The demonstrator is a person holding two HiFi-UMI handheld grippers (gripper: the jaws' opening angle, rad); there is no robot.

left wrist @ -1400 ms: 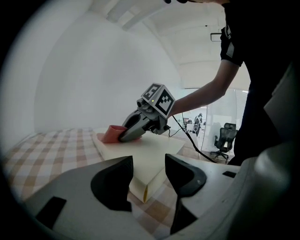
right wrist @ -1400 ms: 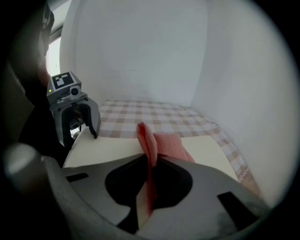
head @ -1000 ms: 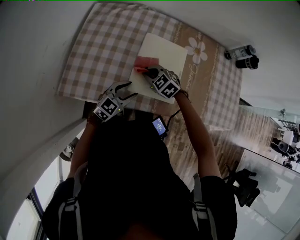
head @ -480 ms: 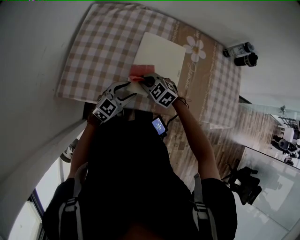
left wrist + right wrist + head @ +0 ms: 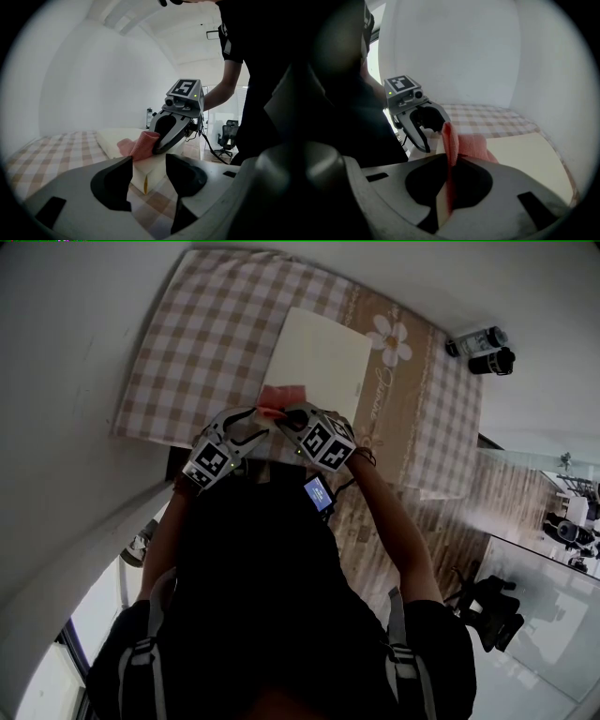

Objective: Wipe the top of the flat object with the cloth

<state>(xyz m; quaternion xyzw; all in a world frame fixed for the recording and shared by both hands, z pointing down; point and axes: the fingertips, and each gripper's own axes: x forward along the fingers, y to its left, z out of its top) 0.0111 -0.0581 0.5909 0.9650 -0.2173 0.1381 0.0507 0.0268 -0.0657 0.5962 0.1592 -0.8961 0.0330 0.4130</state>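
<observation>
A cream flat object (image 5: 322, 360) lies on the checked tablecloth (image 5: 187, 343). The pink cloth (image 5: 282, 395) rests at its near edge, pinched upright in my right gripper (image 5: 284, 413). In the right gripper view the cloth (image 5: 469, 143) stands between the shut jaws (image 5: 450, 165), over the flat object (image 5: 527, 154). My left gripper (image 5: 255, 424) hovers open just left of it, at the near corner. In the left gripper view the open jaws (image 5: 149, 163) frame the flat object's corner (image 5: 139, 171), with nothing between the pads; the cloth (image 5: 138, 144) and the right gripper (image 5: 176, 126) lie beyond.
A daisy print (image 5: 392, 338) marks the tablecloth right of the flat object. Two dark bottles (image 5: 483, 351) stand off the table's far right corner. A small lit screen (image 5: 317, 491) hangs at the person's chest. An office chair (image 5: 489, 611) sits on the floor at right.
The right gripper has drawn the cloth back across the flat object to its near edge. The left gripper has edged forward, closer to the corner and the right gripper.
</observation>
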